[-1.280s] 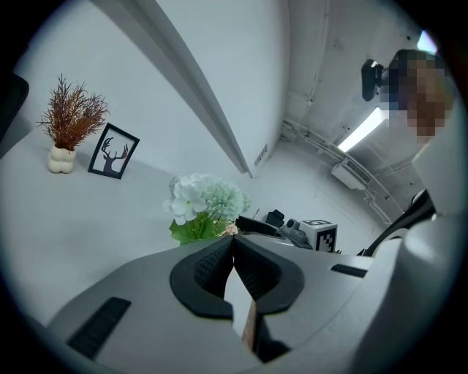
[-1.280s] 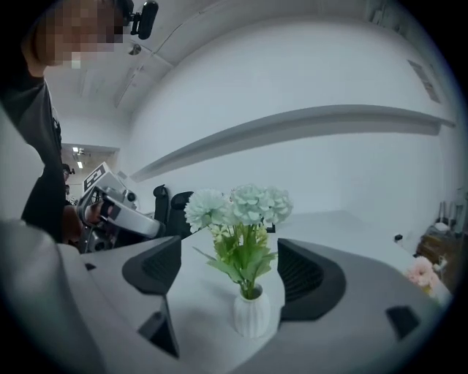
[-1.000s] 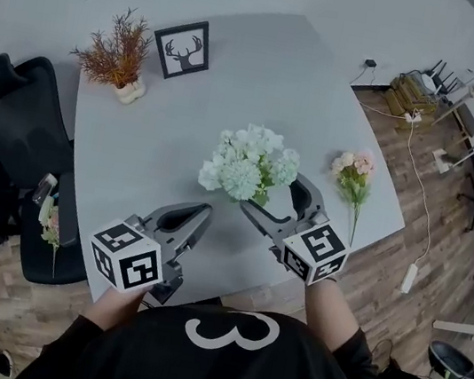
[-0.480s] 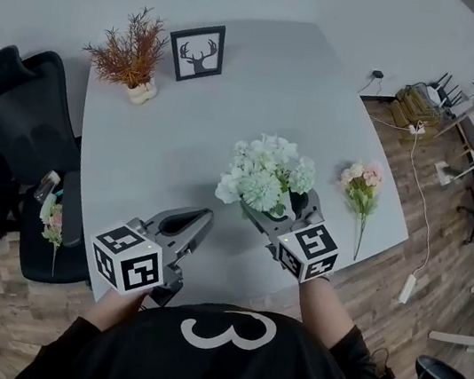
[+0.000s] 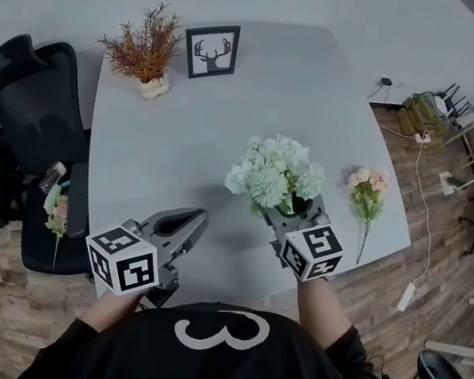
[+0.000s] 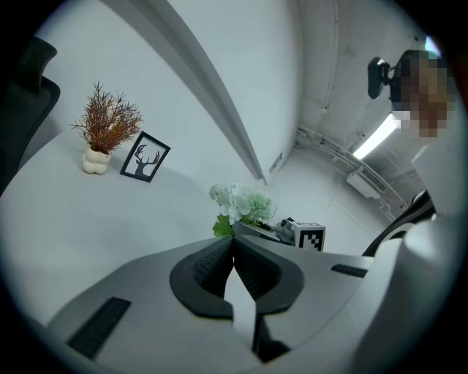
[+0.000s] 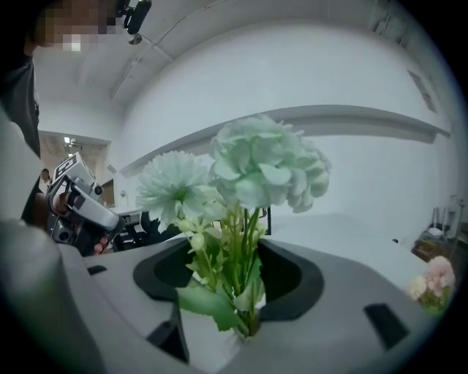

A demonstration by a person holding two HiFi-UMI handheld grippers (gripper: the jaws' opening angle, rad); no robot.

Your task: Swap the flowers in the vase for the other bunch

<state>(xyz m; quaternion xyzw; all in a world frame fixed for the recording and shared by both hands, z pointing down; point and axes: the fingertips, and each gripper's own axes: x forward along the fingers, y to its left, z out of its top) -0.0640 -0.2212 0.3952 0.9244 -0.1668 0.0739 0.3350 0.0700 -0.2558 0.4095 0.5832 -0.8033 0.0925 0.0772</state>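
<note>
R claw, jaws just closing, is clenched on pale bunch at its stems, mid tabletop in hidden vase; L claw is shut, empty; bunch should be drawn straight up, slowly.

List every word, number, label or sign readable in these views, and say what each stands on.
"3": white, on the person's black shirt.
Framed picture: an antlered head only, no words.
Left marker cube and right marker cube: black-and-white patterns, no text.
</note>
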